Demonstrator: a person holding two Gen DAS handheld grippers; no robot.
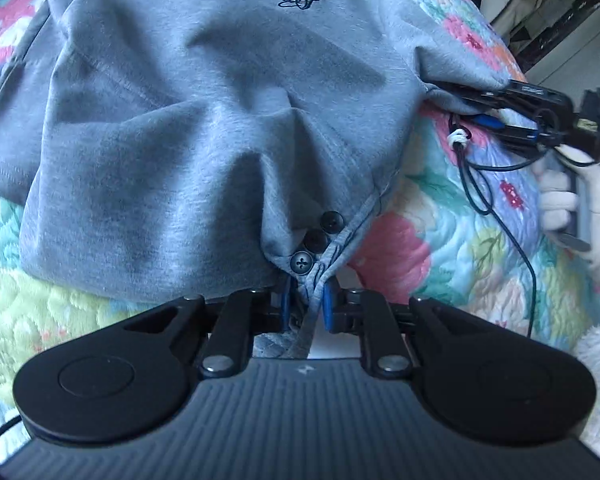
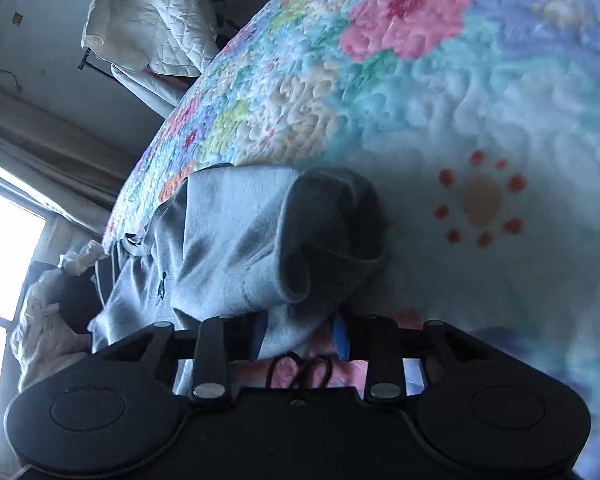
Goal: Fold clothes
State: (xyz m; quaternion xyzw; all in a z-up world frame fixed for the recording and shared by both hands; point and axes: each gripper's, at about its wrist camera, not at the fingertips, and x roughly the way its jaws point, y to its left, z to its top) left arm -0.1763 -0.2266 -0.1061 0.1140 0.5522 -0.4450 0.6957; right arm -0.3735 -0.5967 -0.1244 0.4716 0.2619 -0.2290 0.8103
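A: Floral quilted bedspread [image 1: 452,248] is seen as the work surface; a window and a pale quilt draped over a rack [image 2: 148,28] are seen behind it in the right wrist view.

B: Garment?

A: Grey sweatshirt [image 1: 204,120] is spread on the bedspread. Its buttoned edge, with three dark buttons [image 1: 316,240], is bunched and pinched in the left gripper [image 1: 308,304], jaws nearly closed on the fabric, probably so the edge can be carried over for a fold.

B: Right side?

A: Right gripper [image 2: 300,336] is seen partly open, jaws parted. Grey fabric lies between them, but pressing by the pads cannot be confirmed. A gloved hand [image 1: 572,208] is seen on its handle in the left wrist view.

B: Writing?

A: Small dark embroidered script logo [image 1: 299,2] is seen on the chest; it cannot be read with certainty.
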